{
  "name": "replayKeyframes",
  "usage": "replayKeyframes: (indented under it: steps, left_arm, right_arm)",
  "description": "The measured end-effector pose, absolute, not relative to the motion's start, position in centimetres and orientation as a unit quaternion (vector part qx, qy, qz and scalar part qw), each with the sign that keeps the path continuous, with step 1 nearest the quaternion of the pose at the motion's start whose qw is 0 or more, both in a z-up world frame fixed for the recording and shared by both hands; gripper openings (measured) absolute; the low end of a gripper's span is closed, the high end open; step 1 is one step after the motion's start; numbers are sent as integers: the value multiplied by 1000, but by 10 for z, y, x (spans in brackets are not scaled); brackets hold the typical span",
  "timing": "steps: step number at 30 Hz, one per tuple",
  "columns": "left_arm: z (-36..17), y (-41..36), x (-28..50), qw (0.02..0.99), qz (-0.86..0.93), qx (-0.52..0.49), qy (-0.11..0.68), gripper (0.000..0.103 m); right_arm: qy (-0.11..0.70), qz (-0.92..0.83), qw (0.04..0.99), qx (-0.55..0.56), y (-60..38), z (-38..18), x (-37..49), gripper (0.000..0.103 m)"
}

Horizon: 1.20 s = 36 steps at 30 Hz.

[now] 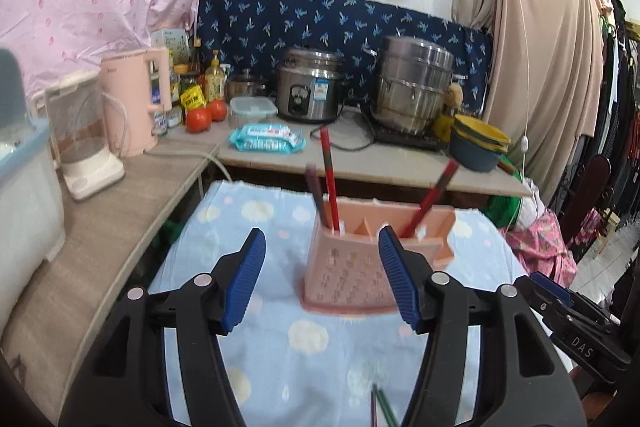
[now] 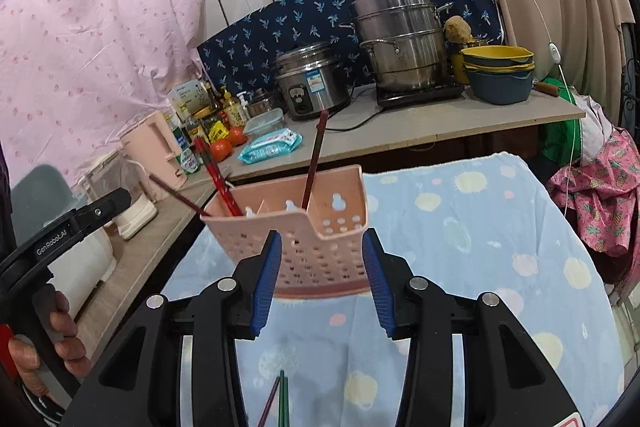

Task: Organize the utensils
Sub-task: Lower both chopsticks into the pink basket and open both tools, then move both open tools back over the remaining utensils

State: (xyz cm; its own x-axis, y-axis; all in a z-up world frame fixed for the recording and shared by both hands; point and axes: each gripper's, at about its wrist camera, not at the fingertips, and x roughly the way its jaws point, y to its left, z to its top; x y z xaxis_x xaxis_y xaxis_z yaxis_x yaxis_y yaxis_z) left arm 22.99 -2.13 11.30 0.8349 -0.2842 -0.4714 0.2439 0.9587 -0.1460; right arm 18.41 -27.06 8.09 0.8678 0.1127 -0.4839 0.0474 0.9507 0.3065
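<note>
chopsticks stand in a pink perforated utensil holder (image 1: 352,267) that sits on a blue cloth with pale round spots (image 1: 280,339), spread over the surface in front of the counter (image 1: 360,163). in the left wrist view, two red chopsticks (image 1: 330,179) and a darker one lean in the holder's left compartment, and another red chopstick (image 1: 434,195) leans in a compartment to the right.

the left tool (image 1: 322,279) hangs just short of the holder with its blue pads apart and nothing between them. the right tool (image 2: 320,281) also stands open, its pads to either side of the holder's near face without pressing on it. a hand (image 2: 44,347) grips the left tool's handle at the left edge of the right wrist view.

more chopsticks (image 2: 278,399), green and dark red, lie on the cloth close under the tools.

on the counter behind are a rice cooker (image 1: 310,91), a stacked steel steamer (image 1: 414,87), two tomatoes (image 1: 206,115) and a pack of wipes (image 1: 266,138).
</note>
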Motion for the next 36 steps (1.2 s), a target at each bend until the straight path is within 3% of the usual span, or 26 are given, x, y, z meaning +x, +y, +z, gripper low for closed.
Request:
replayKeyframes:
  steps: [18,36]
  left_arm:
    - [1,-1,123,918,-134,-30,371,56]
    - [-42,-3,62,894,-139,-27,425,56]
  right_arm:
    - [362,16,928,86,-213,-11,61,41]
    - [411,31,906,95,-194,-55,6,40]
